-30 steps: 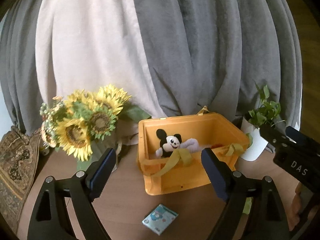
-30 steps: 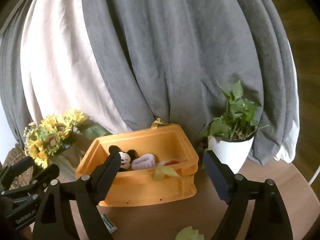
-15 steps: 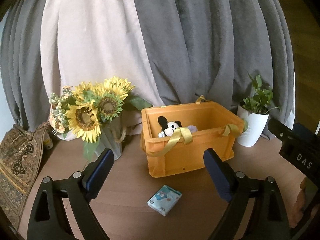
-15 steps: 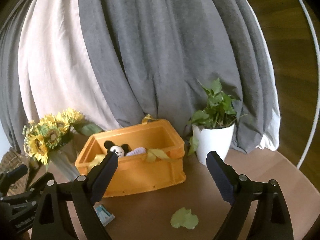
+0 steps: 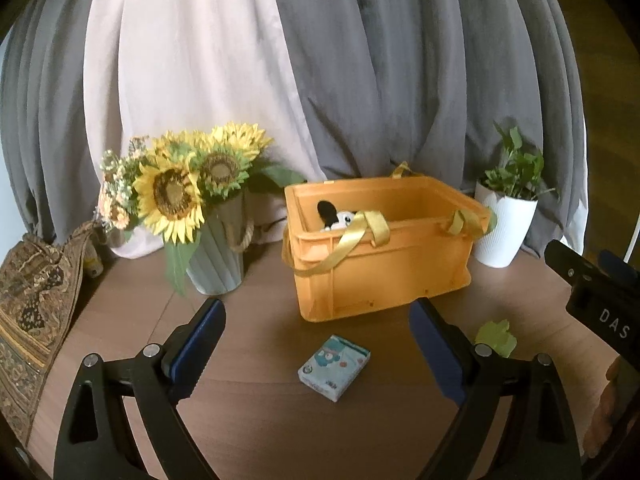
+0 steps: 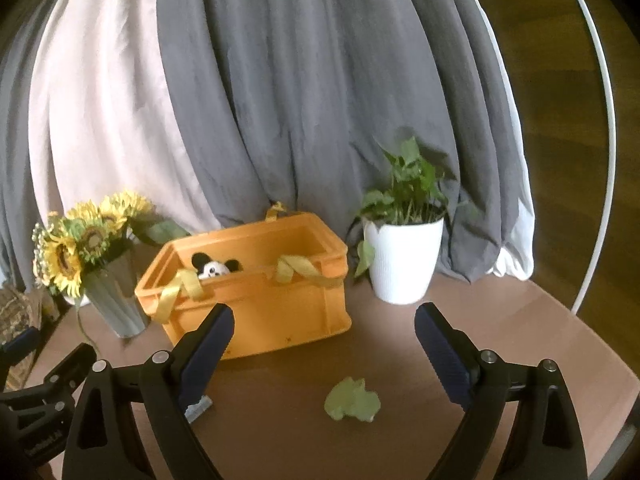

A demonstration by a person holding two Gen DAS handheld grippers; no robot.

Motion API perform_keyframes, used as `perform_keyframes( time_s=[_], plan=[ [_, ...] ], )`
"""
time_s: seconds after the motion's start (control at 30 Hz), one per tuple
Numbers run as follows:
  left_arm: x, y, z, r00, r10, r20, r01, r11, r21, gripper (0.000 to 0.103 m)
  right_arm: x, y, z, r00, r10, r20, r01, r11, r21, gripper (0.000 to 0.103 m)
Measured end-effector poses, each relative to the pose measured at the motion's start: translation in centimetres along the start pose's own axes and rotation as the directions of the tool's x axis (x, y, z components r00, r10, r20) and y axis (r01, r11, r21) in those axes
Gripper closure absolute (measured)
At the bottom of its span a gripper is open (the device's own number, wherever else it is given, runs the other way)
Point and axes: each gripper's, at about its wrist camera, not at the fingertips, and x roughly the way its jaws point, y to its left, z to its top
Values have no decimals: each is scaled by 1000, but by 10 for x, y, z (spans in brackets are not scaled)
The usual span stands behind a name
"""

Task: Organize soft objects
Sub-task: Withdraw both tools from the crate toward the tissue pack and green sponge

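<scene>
Left tool (image 5: pixel 316 344) has its jaws spread wide with nothing between them, and they've just been opening further – same story for our right tool (image 6: pixel 323 354). Both hang over the round brown wooden table (image 5: pixel 256 320). In front of us sits the orange plastic crate (image 5: pixel 384 276) with yellow ribbon handles, and a black-and-white mouse plush (image 5: pixel 335 216) peeks over its rim. Still out on the table: a small flat pack printed with a blue cartoon (image 5: pixel 334 367), lying just in front of the crate, and a pale green soft leaf-shaped piece (image 6: pixel 352 400), a bit further right – neither is touching the crate. A bunch of fake sunflowers in a ribbed grey vase (image 5: pixel 188 196) stands left of the crate, a green plant in a white ribbed pot (image 6: pixel 402 256) to its right.
</scene>
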Motion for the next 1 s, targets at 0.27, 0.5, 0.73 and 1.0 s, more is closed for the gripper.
perform_keyframes(
  time_s=[0.27,0.5,0.73,1.0],
  plan=[
    [18,-2,-16,998,11,-54,-9,999,41,9,13,-1,-23,998,-34,-61,34,999,1,9],
    [43,-9,-30,992,4,-124,3,998,56,9,35,-7,-43,990,-50,-130,52,999,14,10],
    [76,-12,-42,979,-20,-202,32,998,58,9,60,-11,-60,978,-70,-197,76,997,27,10],
    [112,-11,-57,959,-36,-282,48,998,36,9,91,-7,-74,959,-77,-273,87,996,25,10]
  ],
)
